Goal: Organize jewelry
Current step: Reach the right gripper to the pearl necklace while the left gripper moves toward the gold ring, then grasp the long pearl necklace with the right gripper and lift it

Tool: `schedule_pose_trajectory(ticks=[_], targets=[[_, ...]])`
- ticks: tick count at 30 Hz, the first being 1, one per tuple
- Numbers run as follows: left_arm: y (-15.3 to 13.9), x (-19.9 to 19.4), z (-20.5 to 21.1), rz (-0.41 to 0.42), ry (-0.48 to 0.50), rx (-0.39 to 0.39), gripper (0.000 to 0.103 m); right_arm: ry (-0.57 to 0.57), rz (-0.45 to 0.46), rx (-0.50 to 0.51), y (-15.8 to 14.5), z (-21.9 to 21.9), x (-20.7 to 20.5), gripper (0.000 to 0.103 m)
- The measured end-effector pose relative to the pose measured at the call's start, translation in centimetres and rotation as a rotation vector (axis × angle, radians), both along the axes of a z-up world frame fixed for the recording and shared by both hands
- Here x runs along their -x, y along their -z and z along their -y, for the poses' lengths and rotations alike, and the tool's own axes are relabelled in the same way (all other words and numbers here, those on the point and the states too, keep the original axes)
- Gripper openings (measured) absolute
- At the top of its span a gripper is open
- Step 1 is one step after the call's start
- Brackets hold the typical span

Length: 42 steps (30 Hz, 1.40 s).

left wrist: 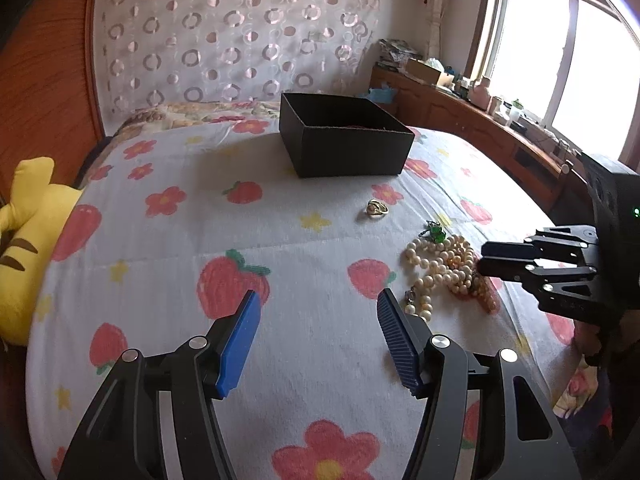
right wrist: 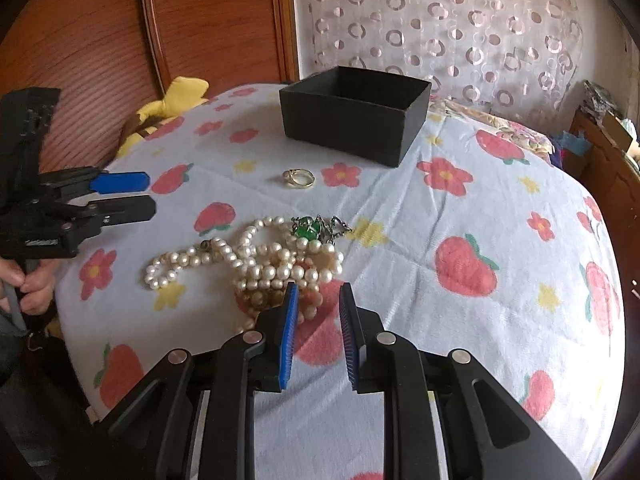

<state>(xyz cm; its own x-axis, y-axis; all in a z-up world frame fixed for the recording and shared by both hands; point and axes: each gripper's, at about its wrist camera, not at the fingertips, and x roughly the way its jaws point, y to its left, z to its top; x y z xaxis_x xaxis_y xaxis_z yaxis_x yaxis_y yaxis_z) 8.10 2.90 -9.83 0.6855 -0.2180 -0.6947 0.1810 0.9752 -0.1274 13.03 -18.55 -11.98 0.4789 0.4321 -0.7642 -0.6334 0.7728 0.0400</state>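
Note:
A heap of pearl necklaces [right wrist: 264, 264] lies on the flowered bedspread [right wrist: 400, 216], also seen in the left wrist view [left wrist: 444, 268]. A green pendant on a chain [right wrist: 308, 228] rests at its far edge [left wrist: 434, 234]. A gold ring [right wrist: 299, 178] lies beyond it [left wrist: 377, 209]. An open black box [right wrist: 352, 114] stands farther back [left wrist: 344, 140]. My right gripper [right wrist: 319, 300] is open, its jaws a narrow gap apart, empty, just short of the pearls. My left gripper [left wrist: 318, 308] is wide open and empty, left of the pearls.
A yellow striped plush toy [left wrist: 24, 240] lies at the bed's left edge against a wooden headboard [right wrist: 120, 40]. A wooden sideboard with clutter [left wrist: 480, 116] runs under the window at the right. A patterned curtain [left wrist: 240, 32] hangs behind the bed.

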Motion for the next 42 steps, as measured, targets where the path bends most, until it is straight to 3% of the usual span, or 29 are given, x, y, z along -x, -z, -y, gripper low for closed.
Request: schedule_pose_trajectory(ticks=[6, 8, 10, 15, 21, 42], targets=[[-0.3, 0.3, 0.3, 0.009, 0.004, -0.006, 0.058, -0.005, -0.005, 0.000, -0.1, -0.6, -0.4, 0.023], [-0.4, 0.4, 0.5, 0.008, 0.005, -0.007, 0.058, -0.009, -0.012, -0.003, -0.1, -0.6, -0.4, 0.018], [-0.3, 0.4, 0.5, 0.007, 0.005, -0.004, 0.058, -0.013, -0.027, -0.016, -0.1, -0.3, -0.4, 0.007], [-0.5, 0.4, 0.7, 0.006, 0.006, -0.004, 0.058, -0.018, -0.034, -0.029, 0.4, 0.2, -0.2, 0.006], [-0.6, 0.2, 1.3, 0.005, 0.014, -0.008, 0.058, 0.021, 0.055, -0.037, -1.1, 1.4, 0.8, 0.006], [-1.6, -4.9, 4.3, -0.009, 0.083, -0.042, 0.058, 0.077, 0.364, -0.104, -12.5, 5.7, 2.9, 0.005]])
